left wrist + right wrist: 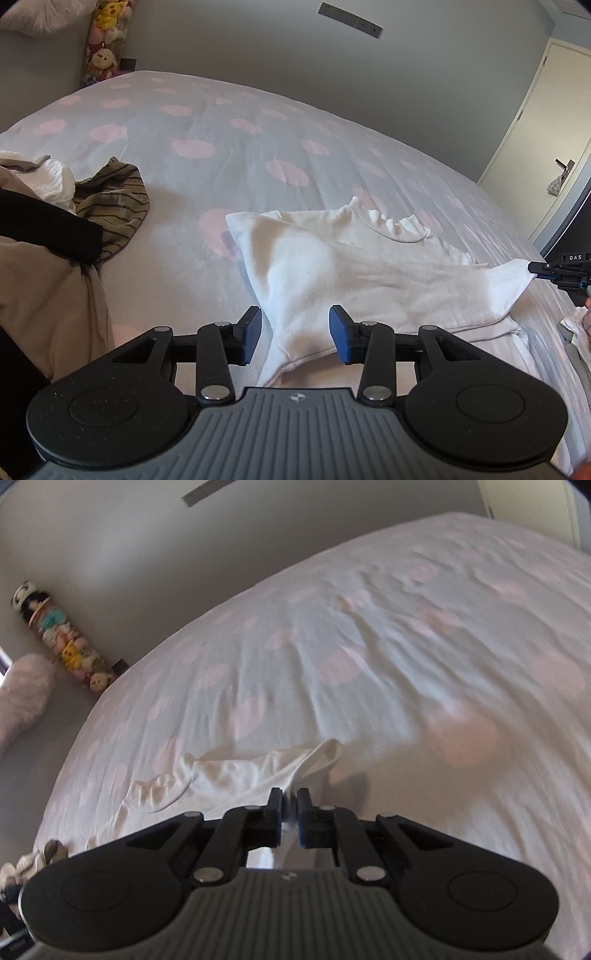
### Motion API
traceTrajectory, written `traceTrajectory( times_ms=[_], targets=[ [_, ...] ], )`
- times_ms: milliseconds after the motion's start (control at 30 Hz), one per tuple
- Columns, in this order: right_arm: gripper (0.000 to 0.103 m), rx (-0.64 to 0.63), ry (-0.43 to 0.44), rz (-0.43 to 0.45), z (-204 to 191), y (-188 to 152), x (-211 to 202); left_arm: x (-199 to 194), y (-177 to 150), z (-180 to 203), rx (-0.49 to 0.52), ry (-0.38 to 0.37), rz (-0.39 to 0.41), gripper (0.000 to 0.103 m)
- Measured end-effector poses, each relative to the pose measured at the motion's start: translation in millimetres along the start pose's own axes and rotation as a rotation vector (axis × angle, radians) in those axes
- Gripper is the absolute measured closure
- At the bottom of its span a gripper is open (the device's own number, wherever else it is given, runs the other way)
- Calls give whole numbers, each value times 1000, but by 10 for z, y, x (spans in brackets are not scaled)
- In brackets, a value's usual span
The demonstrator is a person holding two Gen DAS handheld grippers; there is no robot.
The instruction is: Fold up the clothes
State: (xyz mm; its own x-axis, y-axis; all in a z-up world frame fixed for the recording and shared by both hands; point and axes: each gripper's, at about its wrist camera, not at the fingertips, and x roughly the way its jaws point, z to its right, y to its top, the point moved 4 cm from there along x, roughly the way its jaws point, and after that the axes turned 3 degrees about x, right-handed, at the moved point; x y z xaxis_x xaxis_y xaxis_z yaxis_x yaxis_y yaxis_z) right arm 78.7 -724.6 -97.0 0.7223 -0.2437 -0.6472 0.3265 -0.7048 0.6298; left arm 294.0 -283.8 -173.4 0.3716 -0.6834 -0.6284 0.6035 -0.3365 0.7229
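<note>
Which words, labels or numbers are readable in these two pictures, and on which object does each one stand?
"DAS": white letters on the black body of the right gripper, seen at the right edge of the left wrist view.
Small round emblem on the grey housing of the left gripper: a sign only, no letters.
Mark on the right gripper's grey housing in its own view: too blurred to read.

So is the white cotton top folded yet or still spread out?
Not folded: the white cotton top lies spread and rumpled on the spotted bedcover, neckline showing.
</note>
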Motion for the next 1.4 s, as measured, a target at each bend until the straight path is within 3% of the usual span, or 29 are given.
traceTrajectory(
  times_ms=[233,433,533,600,733,933,1033,1267,1300,1333,1400],
  targets=[
    [94,-244,20,-59,-771,-275,185,-102,52,-82,-37,-14,32,64],
    [93,-270,-14,-188,-809,-754,605,-127,73,-170,-75,-21,46,63],
    [81,-254,9,-217,-792,-859,627,-125,74,-191,-83,-27,45,60],
    [74,-254,26,-203,-802,-843,562,-113,63,-192,-83,-30,39,59],
    [75,-240,49,-155,-793,-738,409,-73,43,-155,-69,-35,20,59],
    [74,-194,-57,-59,-612,-370,481,-44,2,-101,-40,-28,-2,59],
    [73,-149,-88,-63,-465,-230,632,-14,-18,-101,-32,-19,-14,59],
    [73,-56,-56,-96,-269,-202,941,101,-61,-114,-5,2,-45,59],
    [81,-59,-57,-88,-258,-208,953,112,-66,-117,-1,4,-48,59],
    [98,-61,-58,-81,-246,-214,964,124,-71,-119,3,7,-51,59],
    [103,-78,-118,-38,-203,-201,944,149,-81,-124,9,11,-57,59]
  ],
)
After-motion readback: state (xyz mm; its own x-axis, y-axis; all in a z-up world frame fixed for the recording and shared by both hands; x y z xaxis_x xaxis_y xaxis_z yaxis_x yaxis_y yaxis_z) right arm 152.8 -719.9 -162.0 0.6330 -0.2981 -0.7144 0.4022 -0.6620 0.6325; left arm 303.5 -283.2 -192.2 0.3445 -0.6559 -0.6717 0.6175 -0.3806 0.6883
